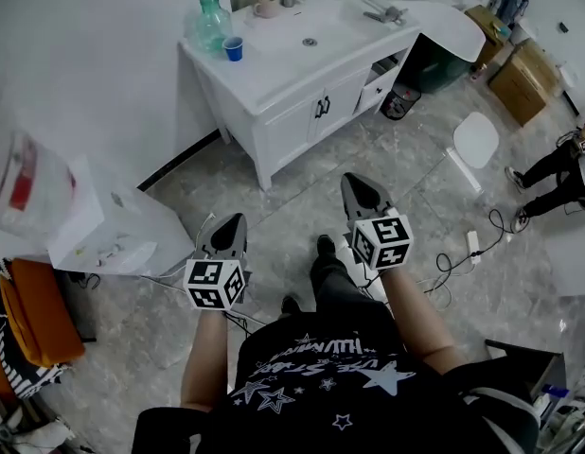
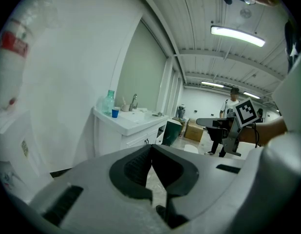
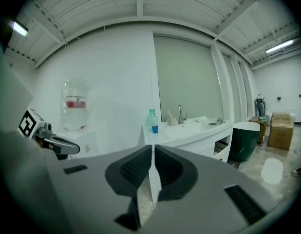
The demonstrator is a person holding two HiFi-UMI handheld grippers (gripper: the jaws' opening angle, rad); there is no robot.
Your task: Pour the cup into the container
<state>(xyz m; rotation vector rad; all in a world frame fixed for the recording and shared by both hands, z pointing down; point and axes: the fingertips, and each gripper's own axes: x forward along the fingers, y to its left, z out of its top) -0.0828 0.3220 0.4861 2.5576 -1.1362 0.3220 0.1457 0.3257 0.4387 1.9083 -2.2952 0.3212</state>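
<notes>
In the head view the left gripper [image 1: 234,221] and the right gripper [image 1: 352,180] hang over the floor, well apart from the blue cup [image 1: 234,48] on the white cabinet [image 1: 285,79]. The left gripper view shows its jaws together and empty, with the cup far ahead beside a green bottle [image 2: 109,101]. The right gripper view shows the same.

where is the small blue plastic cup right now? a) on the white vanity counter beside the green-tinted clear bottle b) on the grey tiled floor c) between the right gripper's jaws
a: the small blue plastic cup stands on the white vanity counter, right beside the green-tinted clear bottle.
</notes>
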